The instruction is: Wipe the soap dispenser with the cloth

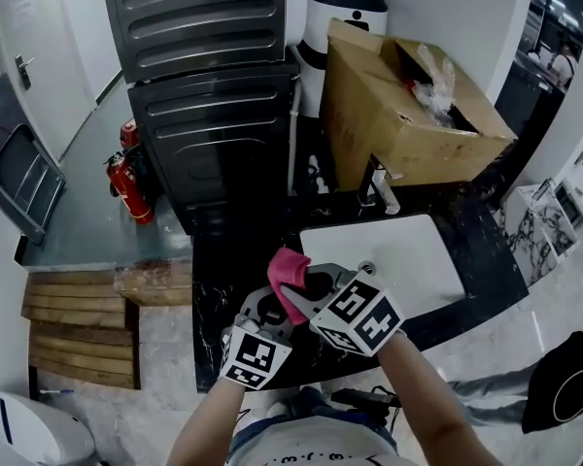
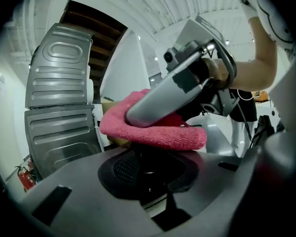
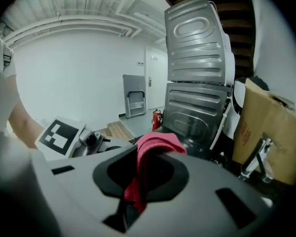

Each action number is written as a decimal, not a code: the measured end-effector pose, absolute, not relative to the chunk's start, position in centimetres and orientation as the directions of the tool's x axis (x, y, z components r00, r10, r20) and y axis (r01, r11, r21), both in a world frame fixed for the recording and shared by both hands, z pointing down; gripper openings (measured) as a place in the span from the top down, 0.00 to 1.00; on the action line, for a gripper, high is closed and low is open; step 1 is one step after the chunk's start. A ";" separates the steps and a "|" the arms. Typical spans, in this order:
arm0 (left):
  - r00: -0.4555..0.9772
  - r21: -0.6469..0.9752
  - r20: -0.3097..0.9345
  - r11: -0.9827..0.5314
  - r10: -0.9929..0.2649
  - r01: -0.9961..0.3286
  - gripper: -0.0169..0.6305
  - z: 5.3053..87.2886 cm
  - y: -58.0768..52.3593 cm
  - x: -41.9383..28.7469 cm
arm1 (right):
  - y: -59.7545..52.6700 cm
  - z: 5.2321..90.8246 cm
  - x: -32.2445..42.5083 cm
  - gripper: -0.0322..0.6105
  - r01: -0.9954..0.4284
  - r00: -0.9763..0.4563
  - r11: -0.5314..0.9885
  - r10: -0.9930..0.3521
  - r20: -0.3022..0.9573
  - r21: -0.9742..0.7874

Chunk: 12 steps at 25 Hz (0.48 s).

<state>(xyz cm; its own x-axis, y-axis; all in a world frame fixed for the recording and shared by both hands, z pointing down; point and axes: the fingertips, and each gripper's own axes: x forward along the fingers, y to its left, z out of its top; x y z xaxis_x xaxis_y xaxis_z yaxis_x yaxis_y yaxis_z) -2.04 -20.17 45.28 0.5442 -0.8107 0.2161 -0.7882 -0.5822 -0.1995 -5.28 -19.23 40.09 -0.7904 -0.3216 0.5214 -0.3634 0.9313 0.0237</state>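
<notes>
Head view overhead; gripper views close; share cloth (image 1: 288,270)

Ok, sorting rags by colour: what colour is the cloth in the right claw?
The cloth is pink, clearest in the left gripper view.

You are clamping your left hand-held gripper (image 1: 271,315) on the soap dispenser (image 2: 148,168); your right hand-held gripper (image 1: 299,297), at its one o'clock, is pinching the cloth (image 3: 158,142).
</notes>
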 end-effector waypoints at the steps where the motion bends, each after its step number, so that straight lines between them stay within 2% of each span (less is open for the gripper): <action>1: 0.544 -0.203 0.216 -0.582 -0.811 -0.788 0.83 45.3 -20.1 -2.0 | -19.3 40.1 -5.2 0.88 -0.364 -0.789 0.931 -0.321 0.524 0.021; 12: 0.552 -0.213 0.208 -0.588 -0.808 -0.781 0.83 45.1 -20.1 -1.7 | -22.1 41.7 0.3 0.88 -0.542 -0.726 0.838 -0.434 0.534 -0.056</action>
<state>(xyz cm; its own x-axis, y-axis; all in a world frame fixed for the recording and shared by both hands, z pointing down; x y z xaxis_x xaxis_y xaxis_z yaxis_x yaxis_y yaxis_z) -1.65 -20.11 45.14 0.5515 -0.8079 0.2077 -0.7807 -0.5876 -0.2127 0.33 -22.15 41.75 -0.7260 -0.4336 0.5337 -0.5420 0.8385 -0.0561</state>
